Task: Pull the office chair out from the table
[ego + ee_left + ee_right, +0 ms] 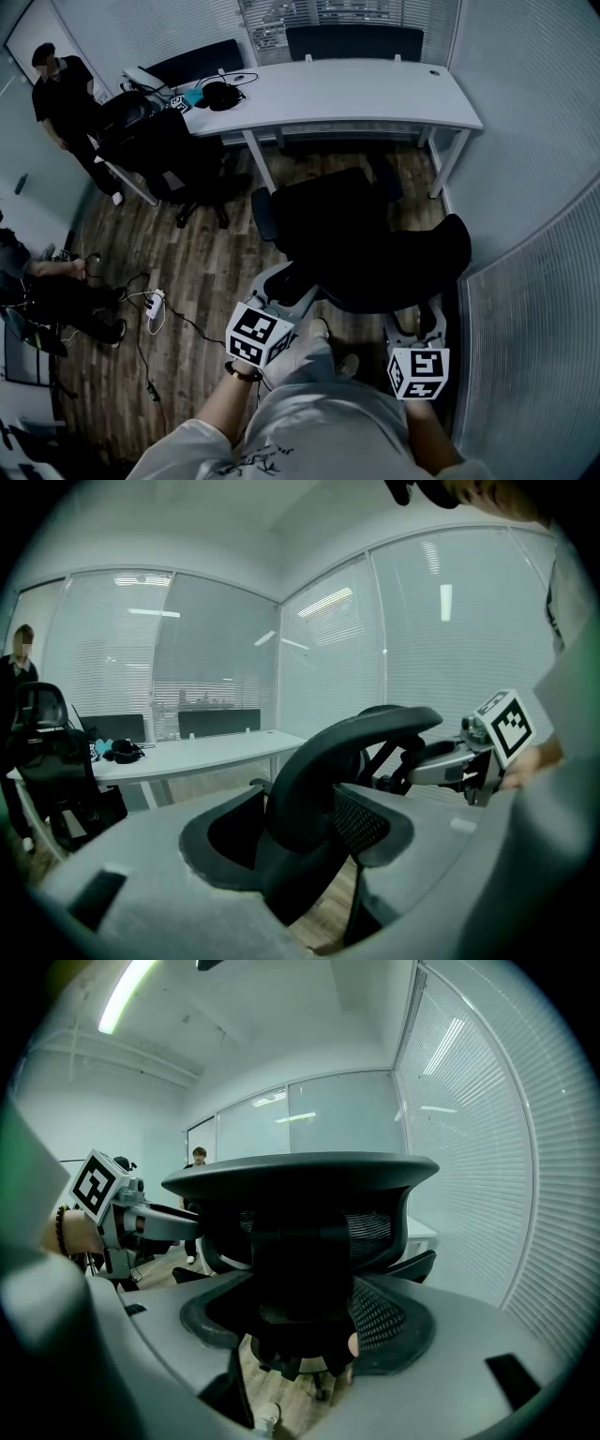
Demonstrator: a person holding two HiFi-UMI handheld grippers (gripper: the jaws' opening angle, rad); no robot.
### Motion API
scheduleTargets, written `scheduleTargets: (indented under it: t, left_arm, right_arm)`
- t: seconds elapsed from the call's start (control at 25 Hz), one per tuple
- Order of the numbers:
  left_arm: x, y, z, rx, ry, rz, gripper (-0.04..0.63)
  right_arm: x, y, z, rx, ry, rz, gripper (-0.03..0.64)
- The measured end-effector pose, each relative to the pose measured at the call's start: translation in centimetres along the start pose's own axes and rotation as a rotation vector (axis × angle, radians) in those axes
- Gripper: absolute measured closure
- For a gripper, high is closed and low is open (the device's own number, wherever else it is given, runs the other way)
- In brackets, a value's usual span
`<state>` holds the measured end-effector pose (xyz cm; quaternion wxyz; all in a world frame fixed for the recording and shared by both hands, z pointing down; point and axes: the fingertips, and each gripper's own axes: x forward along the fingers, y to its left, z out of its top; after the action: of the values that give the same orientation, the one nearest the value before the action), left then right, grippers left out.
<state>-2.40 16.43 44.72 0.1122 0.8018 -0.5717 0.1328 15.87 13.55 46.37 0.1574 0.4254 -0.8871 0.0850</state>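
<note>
Head view: the chair (347, 234) is standing near the table's (328, 94) front edge, towards its right end, with the backrest facing the person. The left hand-held gripper (281, 284) and right hand-held gripper (417, 319) are reaching onto the backrest's two sides.

Left gripper view: the left hand-held gripper (300, 846) is clamping the backrest's curved frame, jaws fairly wide around it.

Right gripper view: the right hand-held gripper (305, 1330) is gripping the backrest too, the frame filling its gap.

An uneven pull is likely to swivel the chair instead of rolling it. That could slide the smooth frame off the pads or swing the chair into the wall (525, 309).
</note>
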Motion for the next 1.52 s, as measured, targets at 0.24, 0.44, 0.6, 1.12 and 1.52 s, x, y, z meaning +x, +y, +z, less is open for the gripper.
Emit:
scheduleTargets:
  t: [0.24,0.44,0.6,1.12,1.52]
  left_arm:
    - [-1.4,-0.1,-1.2,-0.026,0.007,0.029,0.371]
    - [-2.9,-1.0,-1.4,-0.068,-0.008,0.03,0.384]
    - [-3.7,-2.2,-1.9,-0.07,-0.014,0.013,0.445]
    - [-6.1,-5.2,-4.2,-0.06,0.009,-0.002,0.584]
    - [-6.5,-4.7,-4.4,-0.082,-0.007,0.004,0.584]
  right_arm:
    - [-0.6,0.0,0.1,0.007,-0.002,-0.003,0.344]
    - [-1.8,0.4,-0.1,0.012,-0.008,-0.011,0.348]
    - [-3.0,1.2,-1.1,0.024,-0.003,-0.024,0.409]
    - [-3.4,7.5,-1.3,0.069,0.01,0.093,0.609]
    - [-2.8,8.9,-1.4,0.068,0.031,0.114,0.609]
